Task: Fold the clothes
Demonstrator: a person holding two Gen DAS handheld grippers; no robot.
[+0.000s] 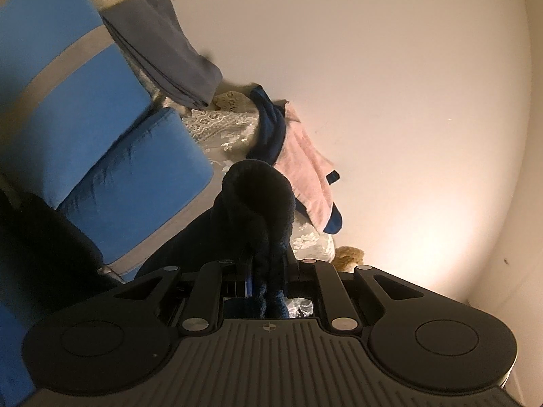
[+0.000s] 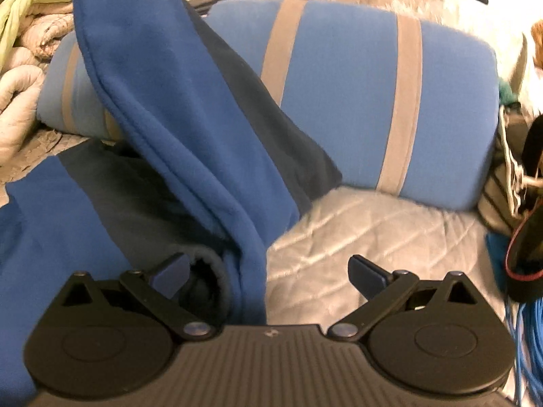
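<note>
In the left wrist view my left gripper (image 1: 268, 266) is shut on a bunch of dark navy fabric (image 1: 258, 196), which bulges up over the fingers and hides their tips. The view is tilted towards the wall. In the right wrist view a blue garment with dark navy panels (image 2: 176, 101) hangs from the top of the frame down between the spread fingers of my right gripper (image 2: 269, 273), which is open. The cloth lies close to the left finger (image 2: 171, 273), and a dark cuff (image 2: 207, 271) sits beside it. The right finger (image 2: 368, 276) is free of cloth.
A blue cushion with grey stripes (image 2: 339, 84) rests on a pale quilted cover (image 2: 356, 230). Bedding (image 2: 23, 51) is piled at the left; a dark bag (image 2: 529, 237) and blue cable (image 2: 522, 339) are at the right. Grey folded clothes (image 1: 163, 47) and a pink-navy garment (image 1: 302, 159) lie beside the wall (image 1: 373, 101).
</note>
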